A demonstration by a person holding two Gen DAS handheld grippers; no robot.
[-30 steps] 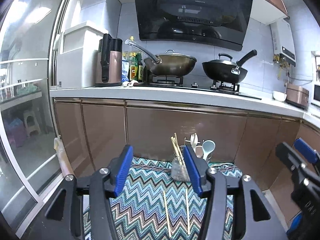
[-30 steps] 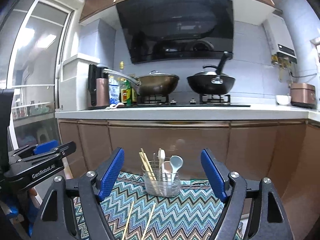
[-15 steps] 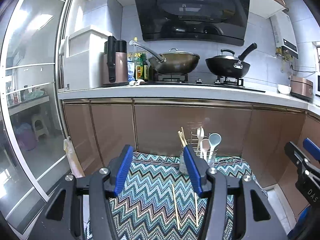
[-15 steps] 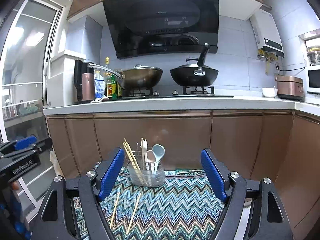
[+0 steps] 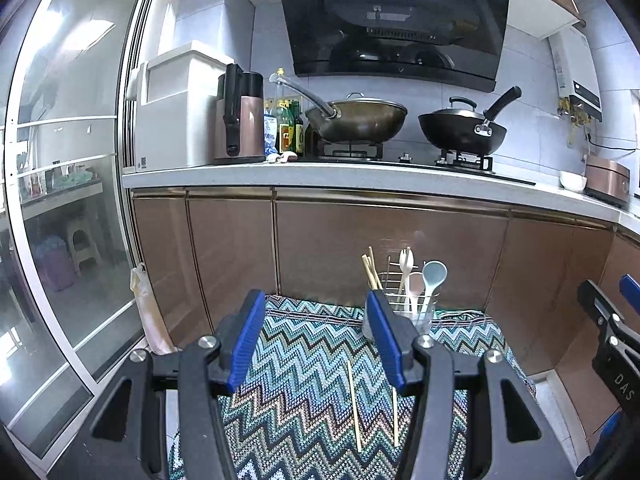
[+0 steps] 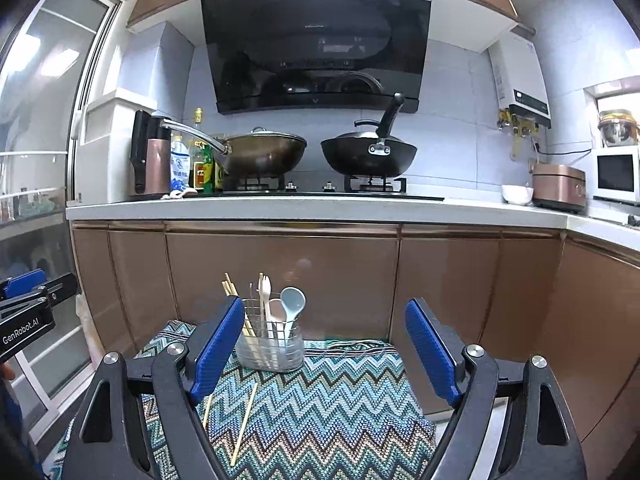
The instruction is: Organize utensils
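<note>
While both grippers hang above the zigzag mat point(image 6: 320, 408), I note the left gripper point(image 5: 316, 344) with its blue pads point(image 5: 244, 344) spread partway and nothing between them. My right gripper point(image 6: 324, 352) has its jaws opening, already wide, also empty; the utensil holder point(image 6: 270, 346) shows in the gap but sits well beyond the fingertips.

Two loose chopsticks point(image 6: 244, 424) lie flat on the mat, just in front of the holder, side by side and slightly apart. Long axes run from near me away toward the cabinets point(image 6: 280, 280); in the right view they lean a little rightward at the far ends, in the left view point(image 5: 354, 404) they read almost straight ahead. One is partly hidden behind a finger in each view.

Holder stands upright at the mat's far edge, close to the cabinet doors. In it: more chopsticks point(image 6: 230, 286) tilted left, a pale fork point(image 6: 264, 286) upright, a pale blue spoon point(image 6: 292, 300) bowl up.

Against a second ago: left view has swung, so the holder now shows right of the right-hand finger rather than behind it. Right view has the holder drifted left, nearer the left pad. Chopsticks on the mat unmoved. Left jaws unchanged.
</note>
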